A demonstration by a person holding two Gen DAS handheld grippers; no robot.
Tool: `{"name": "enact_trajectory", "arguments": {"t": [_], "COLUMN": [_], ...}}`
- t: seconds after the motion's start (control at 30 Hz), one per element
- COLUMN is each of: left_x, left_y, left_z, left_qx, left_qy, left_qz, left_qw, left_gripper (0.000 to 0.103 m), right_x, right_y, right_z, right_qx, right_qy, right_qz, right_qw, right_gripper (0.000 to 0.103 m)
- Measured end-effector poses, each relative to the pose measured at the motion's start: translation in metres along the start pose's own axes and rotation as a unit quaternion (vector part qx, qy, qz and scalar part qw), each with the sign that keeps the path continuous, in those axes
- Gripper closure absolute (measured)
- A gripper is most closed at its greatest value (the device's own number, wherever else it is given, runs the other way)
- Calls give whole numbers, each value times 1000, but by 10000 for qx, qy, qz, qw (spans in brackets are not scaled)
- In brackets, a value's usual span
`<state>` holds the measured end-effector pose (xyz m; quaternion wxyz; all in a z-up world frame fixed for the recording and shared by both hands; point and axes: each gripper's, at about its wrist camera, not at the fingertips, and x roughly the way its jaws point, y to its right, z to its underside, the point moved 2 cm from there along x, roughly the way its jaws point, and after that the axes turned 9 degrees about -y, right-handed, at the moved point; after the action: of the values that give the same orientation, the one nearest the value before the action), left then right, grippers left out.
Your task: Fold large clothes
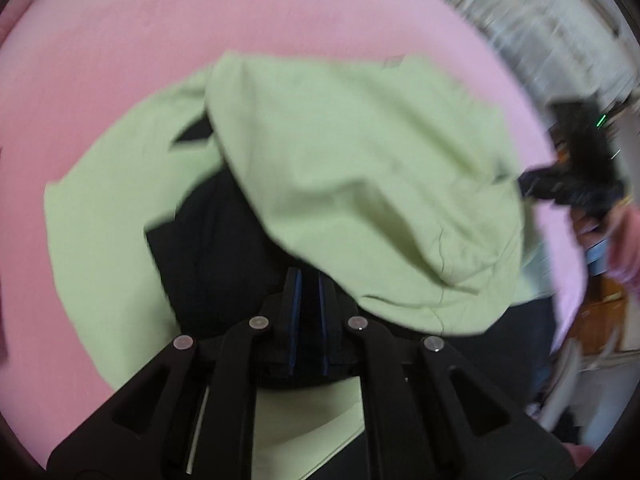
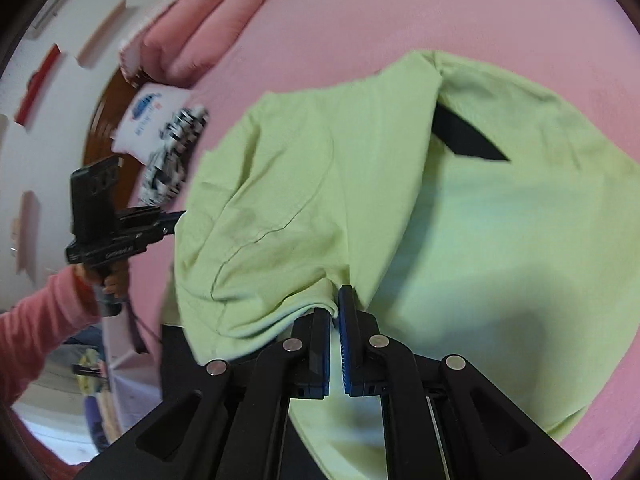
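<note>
The wide pink bed sheet (image 1: pixel 120 60) fills the ground under both tongs, and on it, just ahead of the fingers, lies the large light green cotton garment with black panels (image 1: pixel 360 168), which is the thing to fold. One half of it is lifted and hangs as a loose flap between the two tongs, over the part that lies flat on the sheet. The right gripper (image 2: pixel 335 312) is closed on a bunched green edge of this flap. The left gripper (image 1: pixel 309 280) has its jaws closed too, with dark cloth at its tips, but the flap hides what exactly it pinches. To do this fold well, I think both tongs should travel together at the same height, keep the edge stretched between them, and lay it down so that the edges meet without wrinkles.
</note>
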<state>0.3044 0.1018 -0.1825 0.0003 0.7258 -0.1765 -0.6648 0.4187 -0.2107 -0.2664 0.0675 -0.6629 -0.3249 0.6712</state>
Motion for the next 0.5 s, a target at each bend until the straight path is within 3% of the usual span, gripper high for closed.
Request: {"name": "enact_trajectory", "arguments": {"t": [0.17, 0.23, 0.37, 0.5], "left_x": [-2, -18, -69, -86], "left_y": [4, 4, 19, 56], "left_z": [17, 22, 19, 14], "left_qx": [-217, -364, -611, -417], "left_qy": [-156, -9, 587, 809], "left_qz": [-727, -766, -235, 246], "left_qw": [9970, 9964, 9961, 9955], "left_gripper": [96, 96, 96, 96], "right_x": [0, -10, -23, -36], "right_y": [-22, -19, -45, -63], "right_z": [-1, -1, 1, 8], "right_qx": [-214, -285, -414, -754], "right_qy": [12, 38, 152, 177], "right_qz": [633, 746, 1063, 1367], "right_qw": [9978, 9968, 9934, 9876], "right_gripper": [96, 96, 95, 94]}}
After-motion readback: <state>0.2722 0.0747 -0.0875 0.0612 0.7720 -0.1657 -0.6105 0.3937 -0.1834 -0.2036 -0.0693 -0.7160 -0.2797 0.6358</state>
